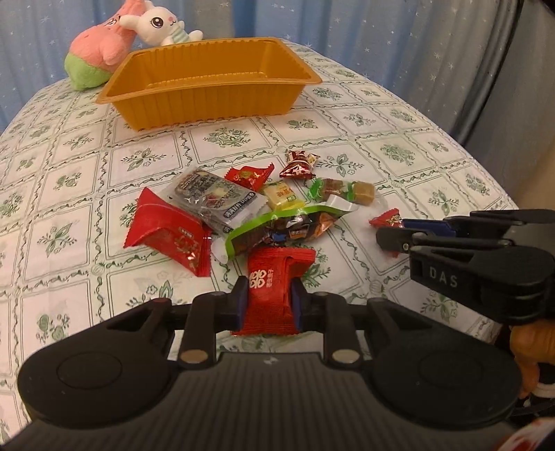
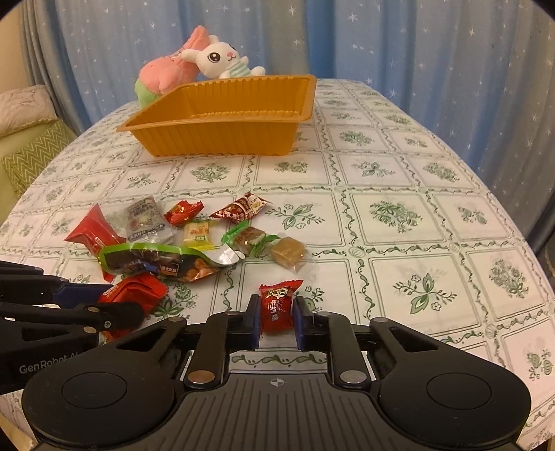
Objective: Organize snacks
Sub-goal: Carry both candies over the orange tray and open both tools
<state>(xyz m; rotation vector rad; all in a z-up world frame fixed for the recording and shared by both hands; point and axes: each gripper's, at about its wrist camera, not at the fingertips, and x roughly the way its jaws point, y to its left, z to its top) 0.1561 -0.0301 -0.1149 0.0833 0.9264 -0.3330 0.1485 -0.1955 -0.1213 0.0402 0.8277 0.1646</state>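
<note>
A pile of wrapped snacks (image 1: pixel 242 211) lies on the tablecloth in front of an empty orange tray (image 1: pixel 211 83). My left gripper (image 1: pixel 269 298) is shut on a red snack packet (image 1: pixel 274 291) at the near edge of the pile. In the right wrist view my right gripper (image 2: pixel 276 321) has its jaws around a small red candy (image 2: pixel 277 305) that lies apart from the pile (image 2: pixel 180 243); the left pad touches it, a small gap shows on the right. The tray (image 2: pixel 222 118) stands behind. Each gripper shows in the other's view, the right (image 1: pixel 392 232) and the left (image 2: pixel 104 301).
Two plush toys, a pink one (image 1: pixel 100 45) and a white rabbit (image 1: pixel 159 24), sit behind the tray at the table's far edge. Blue starred curtains hang behind. A cushioned seat (image 2: pixel 27 145) stands off the table's left side.
</note>
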